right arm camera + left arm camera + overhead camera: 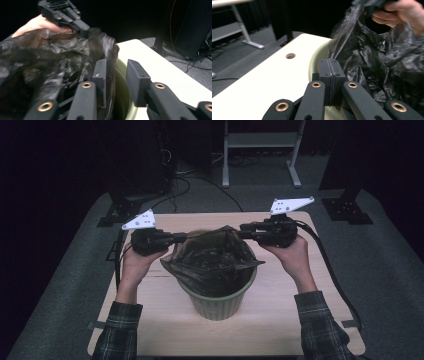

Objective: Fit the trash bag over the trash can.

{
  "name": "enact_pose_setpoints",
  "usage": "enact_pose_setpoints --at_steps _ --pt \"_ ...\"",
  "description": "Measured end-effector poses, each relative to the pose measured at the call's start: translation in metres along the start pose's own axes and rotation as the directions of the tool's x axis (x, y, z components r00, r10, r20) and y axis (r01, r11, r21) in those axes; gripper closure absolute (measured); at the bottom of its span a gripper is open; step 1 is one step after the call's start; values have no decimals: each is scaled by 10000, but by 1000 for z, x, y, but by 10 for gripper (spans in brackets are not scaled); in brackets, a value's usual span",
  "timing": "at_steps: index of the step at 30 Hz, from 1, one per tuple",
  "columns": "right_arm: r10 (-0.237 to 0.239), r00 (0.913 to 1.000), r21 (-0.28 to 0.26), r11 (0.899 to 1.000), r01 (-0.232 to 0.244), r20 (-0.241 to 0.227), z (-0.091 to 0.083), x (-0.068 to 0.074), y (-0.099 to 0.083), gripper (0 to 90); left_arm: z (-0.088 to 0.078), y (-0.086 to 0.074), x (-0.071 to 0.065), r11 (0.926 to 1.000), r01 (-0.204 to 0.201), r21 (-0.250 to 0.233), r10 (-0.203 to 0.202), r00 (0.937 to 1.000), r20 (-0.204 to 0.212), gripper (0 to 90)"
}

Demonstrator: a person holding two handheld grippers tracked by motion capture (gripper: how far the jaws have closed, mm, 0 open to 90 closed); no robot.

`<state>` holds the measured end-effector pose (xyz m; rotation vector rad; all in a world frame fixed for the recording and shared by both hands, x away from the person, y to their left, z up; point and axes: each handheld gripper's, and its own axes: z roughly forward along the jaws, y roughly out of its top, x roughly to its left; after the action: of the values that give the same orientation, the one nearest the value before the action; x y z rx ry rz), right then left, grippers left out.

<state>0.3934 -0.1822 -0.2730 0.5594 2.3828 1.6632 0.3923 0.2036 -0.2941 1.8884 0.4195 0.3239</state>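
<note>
While the black plastic bag [212, 255] is being fitted as a liner into the green bin [217, 302] at the middle of the table [280, 320], its mouth is best kept stretched evenly from both sides so that the film can be folded over the rim without tearing. At nine o'clock from the bin, the left gripper [184, 237] is seen with its jaws pressed together; in the left gripper view the pads [332, 72] meet just beside the rim, and whether a fold of film is pinched between them cannot be told. At three o'clock, the right gripper [243, 231] is held with its jaws apart, the bag's edge and the bin's rim lying between them in the right gripper view [115, 75]; a firm closure on the film alone would be advisable before pulling outward and down. A pale wooden tabletop is set on a grey carpeted floor [390, 255], with a white metal frame [260, 142] at twelve o'clock and cables [185, 185] trailing in the dark room.
</note>
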Motion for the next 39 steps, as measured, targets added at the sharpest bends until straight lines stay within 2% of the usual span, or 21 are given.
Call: enact_pose_setpoints --at_steps 4,7,11,16,18,21,24,26,31,35,36,39 --pt "31 10000 -39 10000 -32 -57 -5 6 -3 586 -7 -4 3 10000 75 -55 -76 9996 -289 897" --pt "156 9999 133 9998 -155 -28 -6 7 -6 528 -10 -7 3 9998 109 -175 -116 9991 -399 897" --pt "411 9992 448 9981 -411 12 -5 5 -12 499 -15 -10 3 9996 112 -259 -125 9988 -479 897" --pt "709 9971 485 9964 -695 -273 -11 6 -20 452 -22 -15 2 9990 154 -419 -176 9984 -531 897" --pt "857 9957 746 9938 -829 -351 -11 7 -24 443 -25 -17 -1 9986 160 -498 -188 9983 -551 897" --pt "912 9958 1254 9881 -895 -75 -8 9 -31 435 -28 -19 -3 9983 181 -563 -210 9984 -522 897" --pt "896 9958 1314 9871 -909 162 -9 8 -37 513 -30 -20 -4 9979 167 -631 -199 9985 -501 897" --pt "896 9958 1174 9889 -913 201 -11 7 -39 624 -32 -20 -5 9975 150 -689 -184 9987 -483 897" --pt "960 9950 1166 9883 -987 285 -13 4 -41 726 -32 -19 -6 9973 112 -722 -143 9990 -427 897" --pt "741 9955 1173 9898 -805 583 -14 4 -42 874 -33 -20 -7 9969 132 -778 -166 9989 -431 897" --pt "760 9957 1135 9902 -817 537 -15 4 -42 899 -33 -20 -7 9969 140 -769 -173 9989 -427 898" --pt "723 9944 1215 9893 -813 766 -16 2 -44 900 -31 -22 -5 9974 170 -700 -202 9988 -442 897"
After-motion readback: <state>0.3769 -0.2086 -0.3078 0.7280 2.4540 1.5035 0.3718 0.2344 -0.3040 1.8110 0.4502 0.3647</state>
